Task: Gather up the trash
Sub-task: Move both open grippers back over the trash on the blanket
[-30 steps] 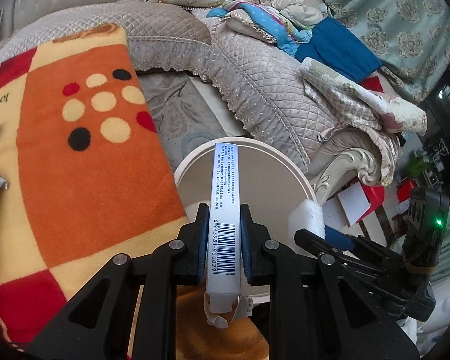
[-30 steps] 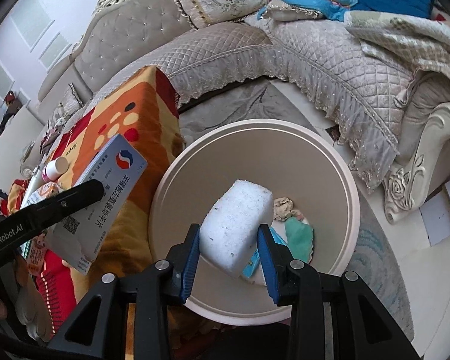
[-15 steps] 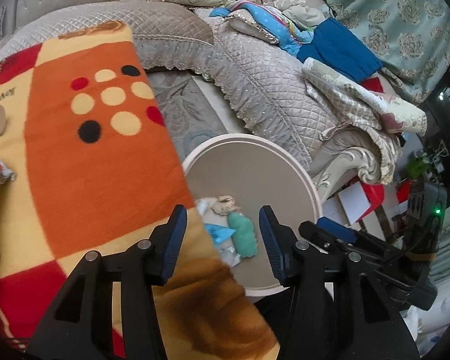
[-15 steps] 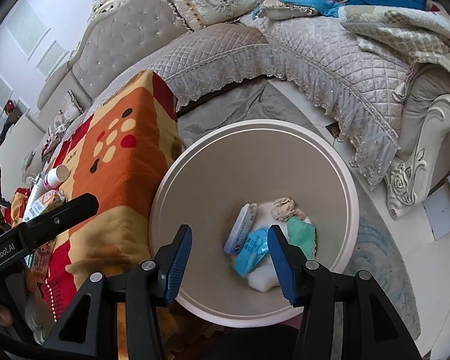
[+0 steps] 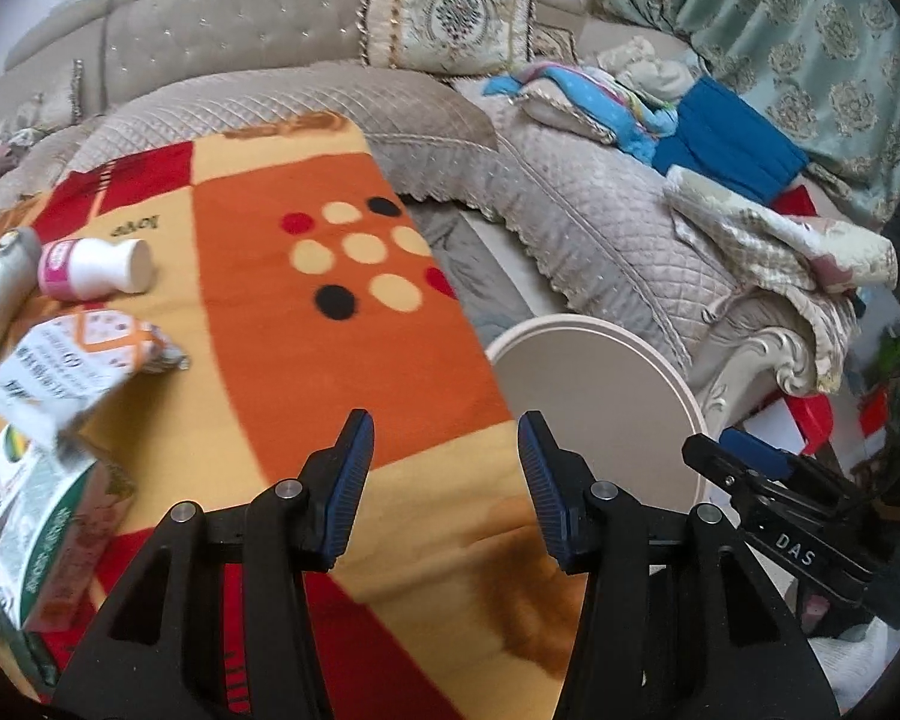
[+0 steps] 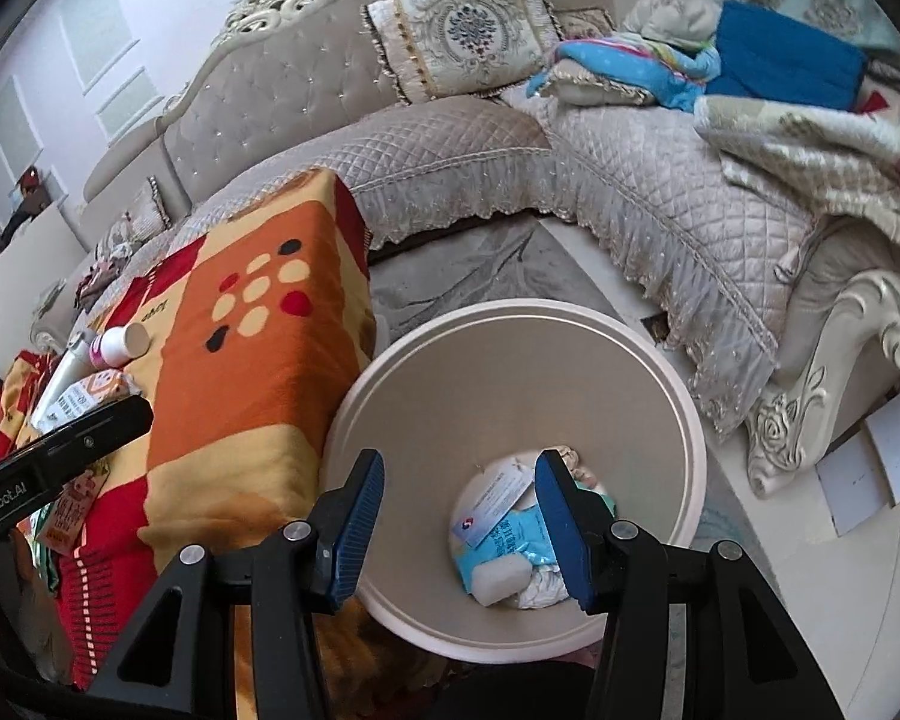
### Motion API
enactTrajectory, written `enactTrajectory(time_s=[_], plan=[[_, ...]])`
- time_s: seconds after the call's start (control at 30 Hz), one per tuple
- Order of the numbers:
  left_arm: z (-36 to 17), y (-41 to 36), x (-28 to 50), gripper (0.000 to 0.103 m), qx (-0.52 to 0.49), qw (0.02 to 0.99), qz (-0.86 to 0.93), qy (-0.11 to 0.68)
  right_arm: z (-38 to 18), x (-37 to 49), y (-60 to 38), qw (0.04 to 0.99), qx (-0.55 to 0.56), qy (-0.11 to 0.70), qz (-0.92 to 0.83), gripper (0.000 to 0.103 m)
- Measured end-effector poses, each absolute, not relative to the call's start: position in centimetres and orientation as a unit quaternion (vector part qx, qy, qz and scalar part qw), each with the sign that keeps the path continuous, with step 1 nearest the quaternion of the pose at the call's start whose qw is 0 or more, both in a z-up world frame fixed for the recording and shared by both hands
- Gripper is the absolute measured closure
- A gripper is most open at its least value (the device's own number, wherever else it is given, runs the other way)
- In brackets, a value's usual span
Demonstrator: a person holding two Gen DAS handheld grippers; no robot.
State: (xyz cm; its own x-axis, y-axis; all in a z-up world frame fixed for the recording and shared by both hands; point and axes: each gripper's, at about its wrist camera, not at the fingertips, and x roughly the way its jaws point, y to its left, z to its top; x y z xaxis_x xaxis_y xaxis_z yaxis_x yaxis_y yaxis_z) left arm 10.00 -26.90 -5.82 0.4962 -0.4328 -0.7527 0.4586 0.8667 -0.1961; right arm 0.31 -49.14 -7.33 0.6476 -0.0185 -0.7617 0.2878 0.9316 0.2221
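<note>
The left wrist camera sits just above the blanket-covered surface (image 5: 306, 360), looking along its tool (image 5: 444, 468) toward the sofa (image 5: 600, 228), with the bin (image 5: 600, 396) off the surface's right edge. The right wrist camera hangs close over the bin (image 6: 510, 372), looking down inside it past its tool (image 6: 459, 516). Both views share the surface's right edge, the bin and the sofa (image 6: 450, 150).

"DAS" on right gripper (image 5: 804, 504), "GenRobot.AI" on left gripper (image 6: 60, 456), "love" on blanket (image 5: 144, 228)
</note>
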Motion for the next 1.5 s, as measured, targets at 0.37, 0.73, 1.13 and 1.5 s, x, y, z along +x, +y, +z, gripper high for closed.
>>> enactTrajectory(time_s=[0.37,0.73,1.13,1.5], plan=[[-4.5,-22.0,8.9,0.055,-0.002,0.887,-0.222,0.406,-3.7,0.3,-42.5,0.918,0.121,0.375,-0.04,0.052],[-4.1,-15.5,7.7,0.055,-0.005,0.901,-0.174,0.396,-2.5,1.1,-36.6,0.921,0.091,0.378,-0.004,0.035],[-3.8,-5.5,7.2,0.055,-0.042,0.912,-0.111,0.393,-2.6,2.4,-30.8,0.918,0.065,0.388,0.045,0.035],[-5.1,3.7,7.1,0.055,-0.071,0.916,-0.032,0.394,-4.1,4.3,-26.5,0.905,0.071,0.409,0.095,0.034]])
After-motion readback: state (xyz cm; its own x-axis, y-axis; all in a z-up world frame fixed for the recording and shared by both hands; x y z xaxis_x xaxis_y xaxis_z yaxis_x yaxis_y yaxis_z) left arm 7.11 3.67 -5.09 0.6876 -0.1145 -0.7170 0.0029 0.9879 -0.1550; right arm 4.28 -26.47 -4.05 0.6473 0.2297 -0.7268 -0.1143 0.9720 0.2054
